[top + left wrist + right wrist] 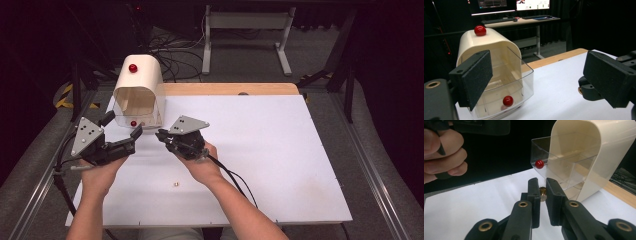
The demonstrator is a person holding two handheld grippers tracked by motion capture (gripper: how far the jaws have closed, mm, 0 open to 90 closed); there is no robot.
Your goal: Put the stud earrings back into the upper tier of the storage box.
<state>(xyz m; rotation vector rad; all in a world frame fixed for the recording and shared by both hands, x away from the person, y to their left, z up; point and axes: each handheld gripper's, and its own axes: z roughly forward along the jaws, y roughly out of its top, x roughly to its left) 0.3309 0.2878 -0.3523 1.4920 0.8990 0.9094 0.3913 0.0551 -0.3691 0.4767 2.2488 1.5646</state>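
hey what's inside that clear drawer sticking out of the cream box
The clear drawer looks bare apart from ribs on its floor; the red knob sits on its front. Its back part is hidden inside the cream box.

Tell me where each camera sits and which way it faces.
High view: above the person's side, facing forward and down on the white table; forearms, left gripper, right gripper.
Left gripper view: faces the cream box; wide-open jaws.
Right gripper view: faces the box; jaws pinch a brass piece.
Shared: box, red knob.

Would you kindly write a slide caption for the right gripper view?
Right gripper shut on a small brass piece, facing the cream drawer box with its clear drawer pulled out.
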